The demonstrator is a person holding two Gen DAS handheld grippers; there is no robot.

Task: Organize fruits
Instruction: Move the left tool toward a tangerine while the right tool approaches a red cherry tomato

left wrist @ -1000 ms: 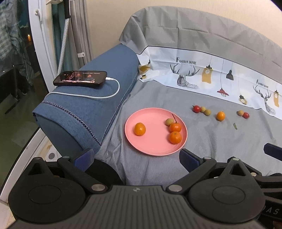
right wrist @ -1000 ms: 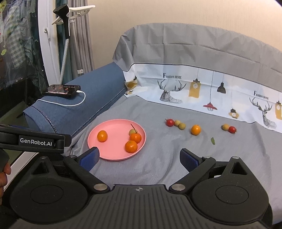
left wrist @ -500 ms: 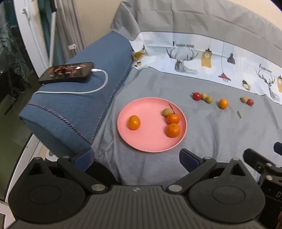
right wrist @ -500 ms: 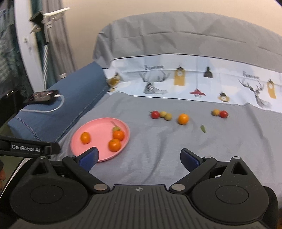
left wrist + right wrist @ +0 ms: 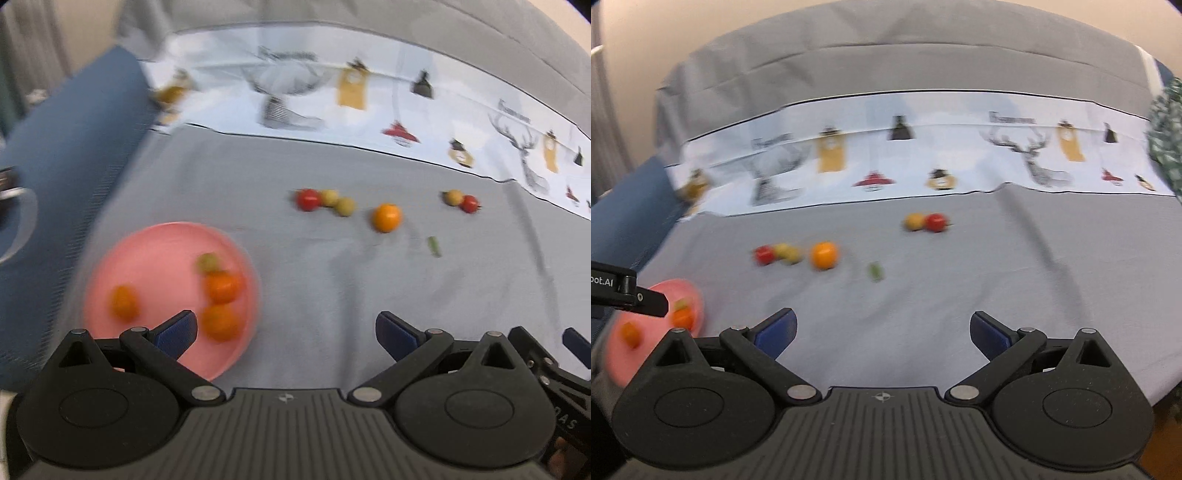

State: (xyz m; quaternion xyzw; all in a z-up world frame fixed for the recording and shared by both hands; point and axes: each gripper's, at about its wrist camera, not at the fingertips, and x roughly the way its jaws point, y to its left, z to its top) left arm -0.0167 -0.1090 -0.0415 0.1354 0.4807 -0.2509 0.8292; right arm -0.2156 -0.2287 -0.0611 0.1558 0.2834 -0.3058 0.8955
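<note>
Home, prob. living rm: sofa w/ grey printed cover (image 5: 886,302), blue armrest (image 5: 66,147), pink plate (image 5: 155,254) of fruit on the seat.

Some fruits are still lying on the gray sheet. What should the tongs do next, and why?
Probably move the open right tongs forward to the orange. It lies loose on the sheet, apart from the pink plate, where other fruit already sits, and both tongs are empty.
</note>
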